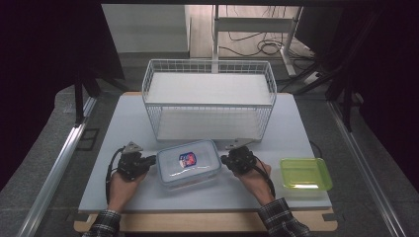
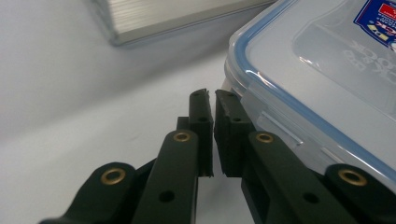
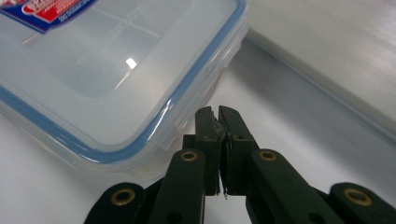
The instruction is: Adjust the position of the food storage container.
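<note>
1. A pale table [image 1: 123,148] stood in a dim room, with a white wire basket [image 1: 209,98] at its far side.
2. A clear lidded box [image 1: 188,163] with a blue seal lay near the front centre, its long axis running left to right, slightly skewed, lid and label facing up.
3. The left gripper [image 1: 152,160], jaws pressed together, met the box's left end.
4. The right gripper [image 1: 225,159], likewise closed and holding nothing, sat against the right end.
5. A green container [image 1: 305,174] rested well off to the right.
</note>
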